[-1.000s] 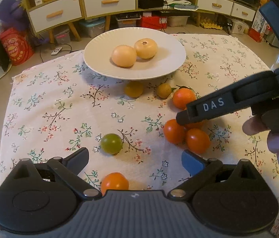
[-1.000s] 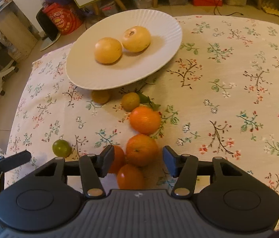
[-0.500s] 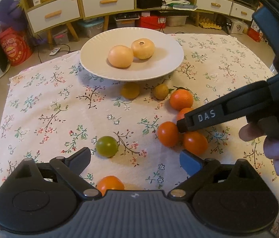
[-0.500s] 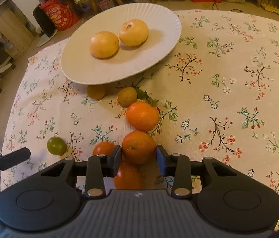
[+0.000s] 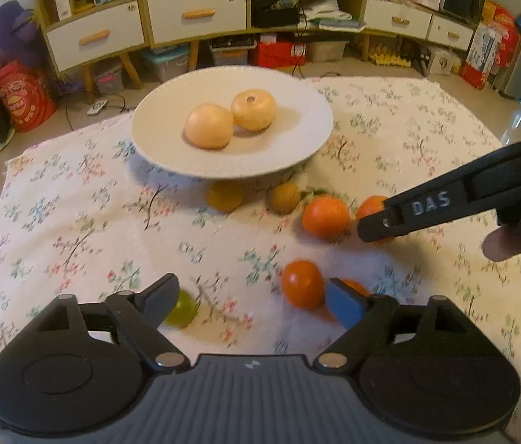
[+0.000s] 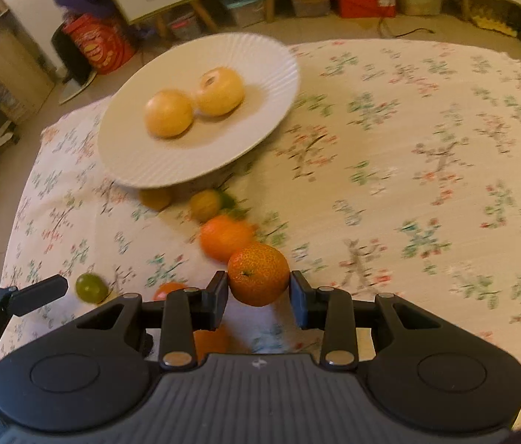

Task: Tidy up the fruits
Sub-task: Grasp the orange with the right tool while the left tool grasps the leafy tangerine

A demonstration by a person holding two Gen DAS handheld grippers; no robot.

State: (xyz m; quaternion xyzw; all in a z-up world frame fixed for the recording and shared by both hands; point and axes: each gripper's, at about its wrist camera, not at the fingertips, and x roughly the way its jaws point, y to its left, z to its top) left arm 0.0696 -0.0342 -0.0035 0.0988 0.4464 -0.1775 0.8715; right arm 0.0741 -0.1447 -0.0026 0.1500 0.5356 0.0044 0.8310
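A white plate (image 5: 297,148) (image 6: 260,74) at the far side of the floral cloth holds two pale yellow-orange fruits (image 5: 209,130) (image 6: 168,113). My right gripper (image 6: 258,288) is shut on an orange (image 6: 258,273) and holds it above the cloth; it shows in the left wrist view (image 5: 371,229) with the orange (image 5: 369,205) half hidden. Another orange (image 5: 325,215) (image 6: 223,236), two small yellowish fruits (image 5: 224,196) (image 5: 284,198), an orange-red fruit (image 5: 303,284) and a green fruit (image 5: 182,309) (image 6: 91,287) lie on the cloth. My left gripper (image 5: 251,301) is open and empty.
Another orange fruit (image 5: 352,288) is partly hidden behind my left gripper's right finger. Beyond the table stand white drawer cabinets (image 5: 197,11), boxes on the floor and a red bag (image 5: 20,103). The table edge runs along the left and far sides.
My right gripper shut on the orange and lifted it away from the two orange-red fruits. My left gripper moved forward and right; the plate looks nearer.
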